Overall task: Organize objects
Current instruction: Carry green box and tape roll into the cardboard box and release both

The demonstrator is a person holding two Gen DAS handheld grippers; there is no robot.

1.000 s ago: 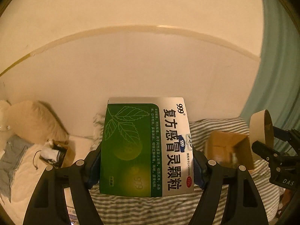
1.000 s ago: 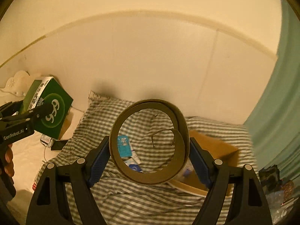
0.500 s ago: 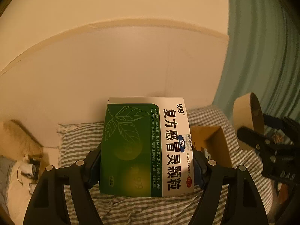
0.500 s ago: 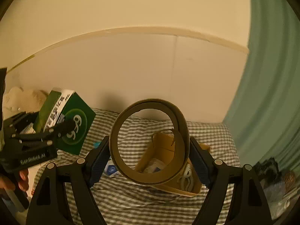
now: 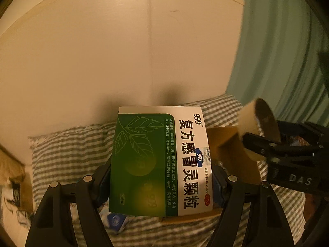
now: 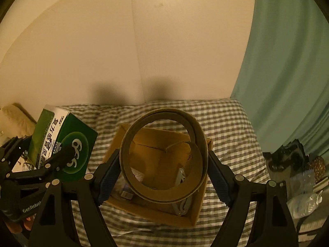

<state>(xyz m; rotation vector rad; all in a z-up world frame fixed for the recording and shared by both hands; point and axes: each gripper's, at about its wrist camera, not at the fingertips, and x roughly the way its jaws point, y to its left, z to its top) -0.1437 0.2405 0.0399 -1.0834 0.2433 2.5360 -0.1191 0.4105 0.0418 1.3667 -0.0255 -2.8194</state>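
Observation:
My left gripper point(image 5: 160, 177) is shut on a green and white medicine box point(image 5: 158, 160) and holds it in the air; the box also shows at the left of the right wrist view point(image 6: 61, 142). My right gripper point(image 6: 164, 168) is shut on a brown tape roll point(image 6: 162, 154), which also shows at the right of the left wrist view point(image 5: 257, 127). An open cardboard box point(image 6: 156, 212) sits on the checked bedding directly under the roll. It holds several small items, partly hidden by the roll.
The checked bedding point(image 6: 226, 127) covers the bed against a cream wall. A teal curtain point(image 6: 287, 61) hangs at the right. Clutter and bags point(image 6: 298, 175) lie at the far right. A small blue and white packet point(image 5: 115, 220) lies on the bedding below the medicine box.
Both grippers have swung to the right with their loads. The cardboard box now lies directly under the tape roll, and the medicine box is closer to it.

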